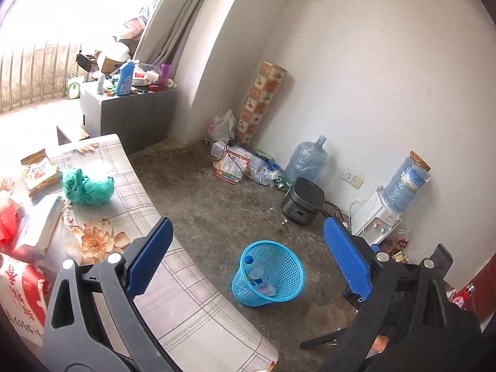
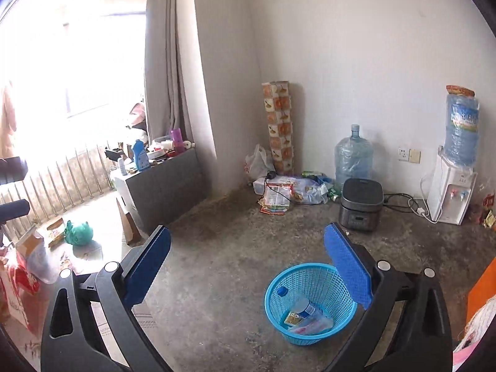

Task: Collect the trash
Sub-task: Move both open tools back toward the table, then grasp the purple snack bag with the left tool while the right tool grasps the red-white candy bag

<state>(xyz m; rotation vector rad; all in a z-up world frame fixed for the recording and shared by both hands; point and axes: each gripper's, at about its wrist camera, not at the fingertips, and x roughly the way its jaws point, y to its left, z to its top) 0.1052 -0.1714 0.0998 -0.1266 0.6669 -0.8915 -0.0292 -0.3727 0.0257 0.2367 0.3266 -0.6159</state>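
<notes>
- Trash is in two places as I read it: a crumpled green plastic bag (image 1: pixel 88 187) and a flat orange-and-white snack packet (image 1: pixel 38 172) lie on the bench with the flower-print cloth (image 1: pixel 173 266) at my left, while the round blue mesh plastic basket (image 1: pixel 268 274) stands on the bare concrete floor (image 1: pixel 217 204) and already holds a clear plastic bottle with a blue cap (image 1: pixel 255 274) and some wrappers.
- Left gripper (image 1: pixel 248 263) has its jaws wide apart with nothing between them, hanging over the bench's near edge; right gripper (image 2: pixel 248 266) is likewise spread and empty, above the floor just left of the basket.
- Main risk, I judge: the green bag is soft and slack, so a pinch could catch only a fold and let it slip on the way across.
- Basket looks light and stands free; a knock from a jaw could tip it and spill the bottle.
- Fisheye bending makes depth hard to read, so I could close short of the bag.
- More litter lies in the far corner beside a large clear water jug (image 2: pixel 353 158) and a dark grey rice cooker (image 2: pixel 361 204) with trailing cords; reaching there risks snagging a cord.
</notes>
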